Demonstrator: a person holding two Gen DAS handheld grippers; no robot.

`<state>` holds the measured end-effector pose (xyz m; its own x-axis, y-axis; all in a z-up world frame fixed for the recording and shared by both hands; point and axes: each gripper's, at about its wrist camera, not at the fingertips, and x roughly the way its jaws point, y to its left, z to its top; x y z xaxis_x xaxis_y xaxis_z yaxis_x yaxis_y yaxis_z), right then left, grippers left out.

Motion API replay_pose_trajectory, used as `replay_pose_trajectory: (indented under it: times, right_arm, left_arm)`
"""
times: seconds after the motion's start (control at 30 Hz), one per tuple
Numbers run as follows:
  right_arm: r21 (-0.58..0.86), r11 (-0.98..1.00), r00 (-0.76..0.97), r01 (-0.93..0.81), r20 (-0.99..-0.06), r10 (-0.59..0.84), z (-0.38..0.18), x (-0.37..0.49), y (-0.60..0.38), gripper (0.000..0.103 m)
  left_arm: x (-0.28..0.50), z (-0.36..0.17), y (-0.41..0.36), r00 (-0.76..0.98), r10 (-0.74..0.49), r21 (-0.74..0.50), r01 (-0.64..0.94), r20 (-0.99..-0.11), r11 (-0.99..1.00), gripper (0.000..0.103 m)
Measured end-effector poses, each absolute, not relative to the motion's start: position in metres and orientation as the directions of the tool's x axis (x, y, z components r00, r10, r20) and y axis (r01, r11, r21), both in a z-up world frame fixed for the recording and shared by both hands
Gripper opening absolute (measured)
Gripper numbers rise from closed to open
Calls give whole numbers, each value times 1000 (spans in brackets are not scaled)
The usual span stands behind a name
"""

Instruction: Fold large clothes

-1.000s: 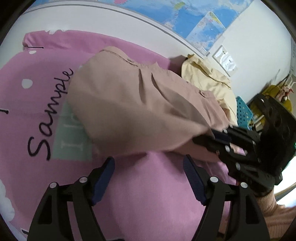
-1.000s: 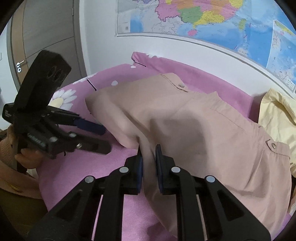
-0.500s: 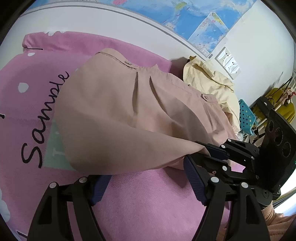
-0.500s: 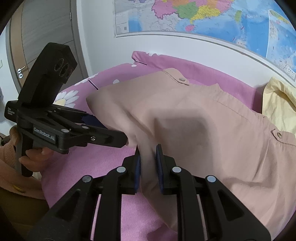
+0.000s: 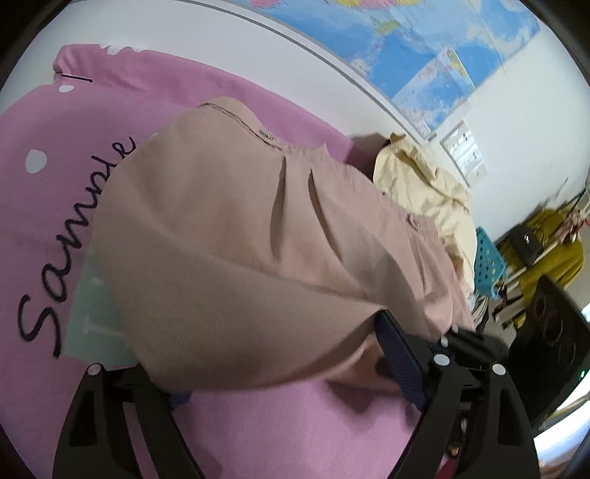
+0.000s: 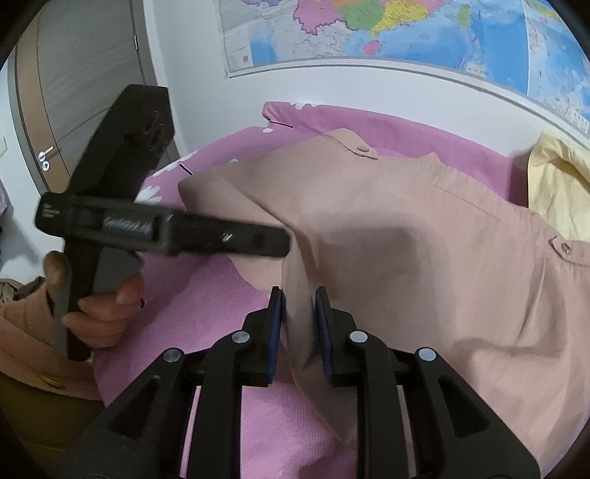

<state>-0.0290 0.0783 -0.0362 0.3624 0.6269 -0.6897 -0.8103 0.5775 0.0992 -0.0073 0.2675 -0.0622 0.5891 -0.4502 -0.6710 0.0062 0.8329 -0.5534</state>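
Pink bedding (image 6: 424, 140) with white daisies and black script lettering covers the bed, which stands against a white wall carrying a large blue world map (image 6: 405, 29); a grey door with a lever handle shows at the far left of the right wrist view. Spread across the bed lies the dusty-pink woven garment (image 5: 228, 235), large, with a stitched waistband, two pressed pleats and small metal snaps, which suggests a skirt or wide trousers. A pale yellow crumpled garment (image 5: 424, 184) sits heaped beside it near the wall, probably waiting its turn.

The right claw (image 6: 299, 324) has its blue ribbed pads closed narrowly on a hanging fold of the pink cloth, lifting that edge clear of the bedding so it can be carried over. The left claw (image 5: 280, 364) stands wide, its blue-padded fingers either side of the raised fold; cloth drapes over the left finger, and I judge it is placed to take a second grip so the edge stays straight during the fold. In the right wrist view its black body reaches sideways under the lifted cloth, the person's hand (image 6: 96, 306) wrapped round its handle.

The fabric looks thin, matte and limp, sagging smoothly between held points with soft creases, so it will likely slide and droop unless both corners are held. The bedding beneath has a fine waffle texture that should grip it slightly.
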Motion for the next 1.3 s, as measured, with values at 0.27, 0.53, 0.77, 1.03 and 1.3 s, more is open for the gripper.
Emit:
replay_pose_trajectory:
  times: [0.27,0.53,0.77,1.03,1.3]
  right_arm:
    - [276,574,294,-771,-645,705,-32,-35,40,34]
    - [524,680,384,-513,-568,728,-32,-43,-84,66]
    - [690,691,474,-213,-545,691,-58,-50,-174,72]
    - [605,786,591,-130,-589,551,-63,-23,-162,75]
    - [603,786,639,-138,-552,535,-65,23,-130,81]
  left_arm:
    - [13,-63,270,581,-430,-555,-46,-691,830,66]
    - [5,-41,248,617,-318,-388,21,-720,921,50]
    - [19,-63,266,574,-379,-476,-21,-726,879,64]
    - [25,-59,261,553,-370,-468,-41,-747,883,71]
    - [33,-58,262,557,-370,-478,-57,-744,876,77]
